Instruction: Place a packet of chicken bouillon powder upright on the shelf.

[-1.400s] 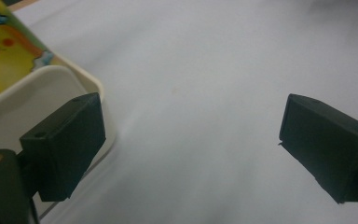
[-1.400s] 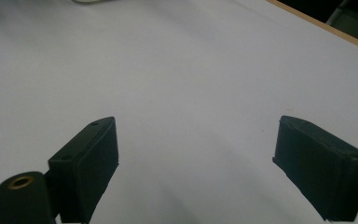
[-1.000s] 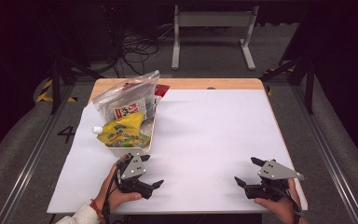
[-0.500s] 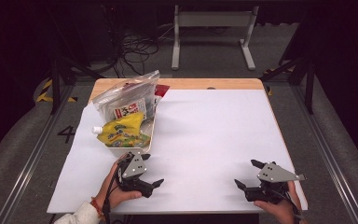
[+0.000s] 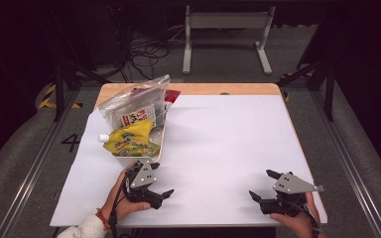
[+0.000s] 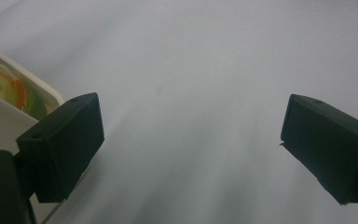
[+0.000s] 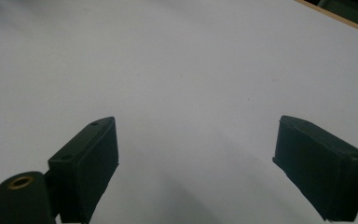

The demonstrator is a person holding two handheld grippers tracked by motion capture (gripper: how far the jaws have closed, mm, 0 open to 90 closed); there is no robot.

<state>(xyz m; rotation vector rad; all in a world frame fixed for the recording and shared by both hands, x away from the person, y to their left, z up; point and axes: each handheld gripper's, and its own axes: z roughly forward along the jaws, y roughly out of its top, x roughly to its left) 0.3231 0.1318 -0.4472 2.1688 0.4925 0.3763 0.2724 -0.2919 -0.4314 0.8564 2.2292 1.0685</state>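
My left gripper (image 5: 161, 179) rests near the table's front edge, just below the white tray (image 5: 159, 144), open and holding nothing. In the left gripper view its jaws (image 6: 191, 144) stand wide apart over the white table cover, with the tray's corner (image 6: 28, 91) and a bit of the yellow pouch (image 6: 2, 84) at the left. My right gripper (image 5: 260, 184) sits at the front right, also open and holding nothing. In the right gripper view its jaws (image 7: 196, 163) frame bare white cover.
The tray holds a yellow spouted pouch (image 5: 129, 141) and a clear zip bag (image 5: 136, 104) with printed packets. A white cover (image 5: 218, 148) lies on the wooden table (image 5: 203, 89). Its wooden edge (image 7: 335, 18) crosses the right gripper view's top right corner.
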